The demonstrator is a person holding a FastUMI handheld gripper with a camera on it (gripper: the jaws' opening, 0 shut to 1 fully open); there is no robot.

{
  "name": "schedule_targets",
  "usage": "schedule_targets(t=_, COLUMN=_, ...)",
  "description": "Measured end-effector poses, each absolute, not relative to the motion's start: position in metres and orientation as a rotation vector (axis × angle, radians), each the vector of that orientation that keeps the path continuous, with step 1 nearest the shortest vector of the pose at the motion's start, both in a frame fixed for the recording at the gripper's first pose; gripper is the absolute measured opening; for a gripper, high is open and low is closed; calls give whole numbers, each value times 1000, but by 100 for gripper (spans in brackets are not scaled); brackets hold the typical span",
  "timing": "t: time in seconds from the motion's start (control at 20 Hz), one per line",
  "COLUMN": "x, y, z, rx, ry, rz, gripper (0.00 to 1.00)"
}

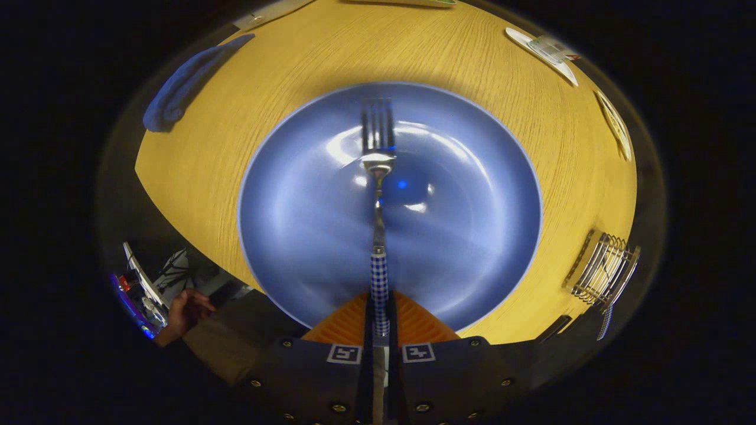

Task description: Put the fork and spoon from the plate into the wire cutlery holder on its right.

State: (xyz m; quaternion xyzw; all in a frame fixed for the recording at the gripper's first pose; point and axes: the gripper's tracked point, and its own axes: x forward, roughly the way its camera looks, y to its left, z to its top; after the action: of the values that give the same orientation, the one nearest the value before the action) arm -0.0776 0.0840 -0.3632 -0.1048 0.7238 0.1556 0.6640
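Gripper (pixel 380 321): its two fingers are pressed together on the checked handle of the fork, with no gap showing beside the handle.
Fork (pixel 378 195): held by the handle end, it runs straight ahead of the fingers, tines farthest away, over the middle of the plate; it looks lifted clear of the dish, though I cannot be sure it is not touching.
Plate (pixel 283 236): a blue plate directly beneath and beyond the fingers, on the wooden table (pixel 195 177); its visible surface carries no other cutlery.
Person: a hand (pixel 186 310) shows off to the left near the table's edge, well apart from the plate.
Wire cutlery holder (pixel 602 268): stands on the table to the right of the plate, well apart from the fork; a checked handle (pixel 605 321) pokes out at its near side, which I take to be the spoon already dropped in.
Blue cloth (pixel 183 85): lies on the far left of the table.
Far edge: small flat items near the far right, too distorted to name.
Progress: the spoon seems done; the fork is grasped but not yet carried across, so roughly half remains: move right, tip it in, release.
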Motion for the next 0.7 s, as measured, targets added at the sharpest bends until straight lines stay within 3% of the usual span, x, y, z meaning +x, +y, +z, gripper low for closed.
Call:
schedule_targets(t=0.2, x=-75, y=85, z=-362, rx=-226, ry=1615, rz=393, gripper=9)
schedule_targets(t=0.25, x=-76, y=84, z=-360, rx=-236, ry=1620, rz=403, gripper=3)
schedule_targets(t=0.7, x=-62, y=69, z=-344, rx=-260, ry=1632, rz=490, gripper=3)
